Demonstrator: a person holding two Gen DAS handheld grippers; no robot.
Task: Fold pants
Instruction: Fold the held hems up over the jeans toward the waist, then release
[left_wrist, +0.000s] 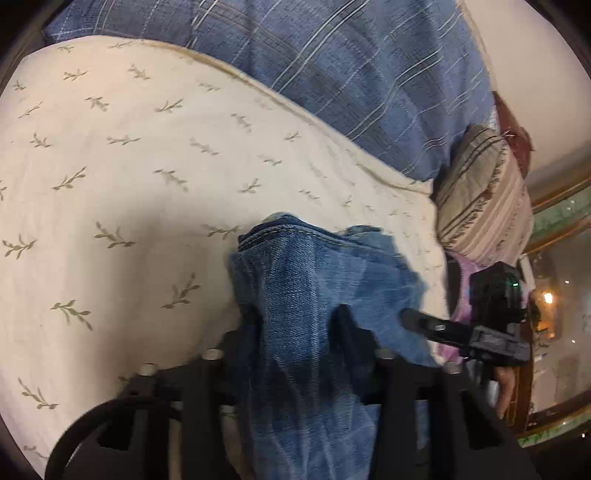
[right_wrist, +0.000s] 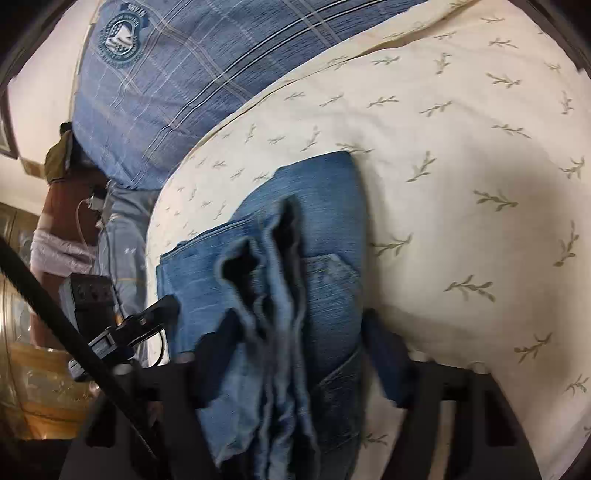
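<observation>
Between the fingers of the left gripper (left_wrist: 299, 314) sits a bunched fold of the blue jeans (left_wrist: 314, 280); jaws look narrow with denim filling the gap and both fingers pressed against it, so I read that as a grip on the fabric. Ahead of that gripper the denim ends at a stitched hem lying on the cream leaf-print bedsheet (left_wrist: 122, 177). Off to its right the right gripper (left_wrist: 417, 319) shows from the side, one finger tip resting against the denim edge, with a bit of a hand (left_wrist: 508, 384) under its body. From the right wrist view, the right gripper (right_wrist: 295, 325) straddles the jeans (right_wrist: 321, 206): several loose denim edges and a pocket panel run up through the gap, jaws stand at medium width, left finger against the fabric, right finger just beside it with sheet visible past it; can't tell if the pads actually clamp. Ahead of it the jeans lie as a folded stack on the bedsheet (right_wrist: 461, 155). To its left the left gripper (right_wrist: 162, 310) touches the stack's near-left edge. Further ahead in both views, a blue plaid blanket (left_wrist: 332, 66) lies beyond the sheet. A striped pillow (left_wrist: 480, 199) sits ahead-right of the left gripper.
</observation>
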